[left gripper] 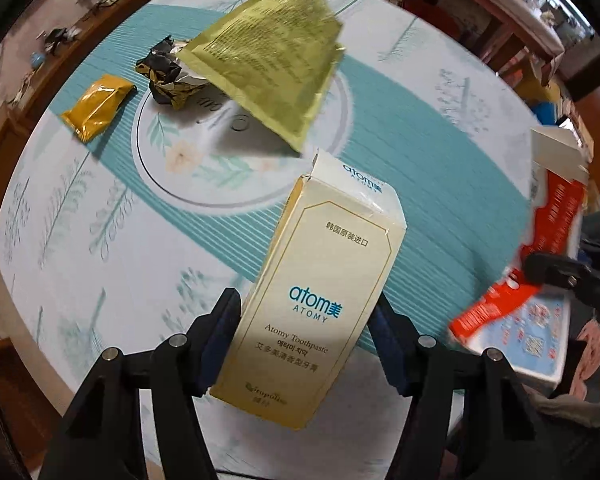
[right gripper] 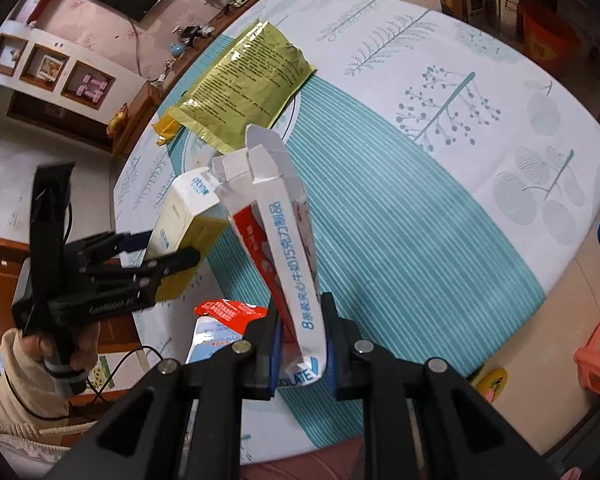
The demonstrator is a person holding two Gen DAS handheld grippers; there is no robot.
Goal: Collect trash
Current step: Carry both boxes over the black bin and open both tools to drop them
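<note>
Toothpaste box [left gripper: 320,292] sits clamped in left jaws; right jaws pinch what looks like a flattened chocolate carton [right gripper: 296,264].

The big gold bag [left gripper: 266,60] lies over the round plate [left gripper: 172,184]; a crumpled wrapper [left gripper: 168,76] and yellow packet [left gripper: 96,106] sit left of it; bare tablecloth [right gripper: 440,208] stretches right of it.
</note>
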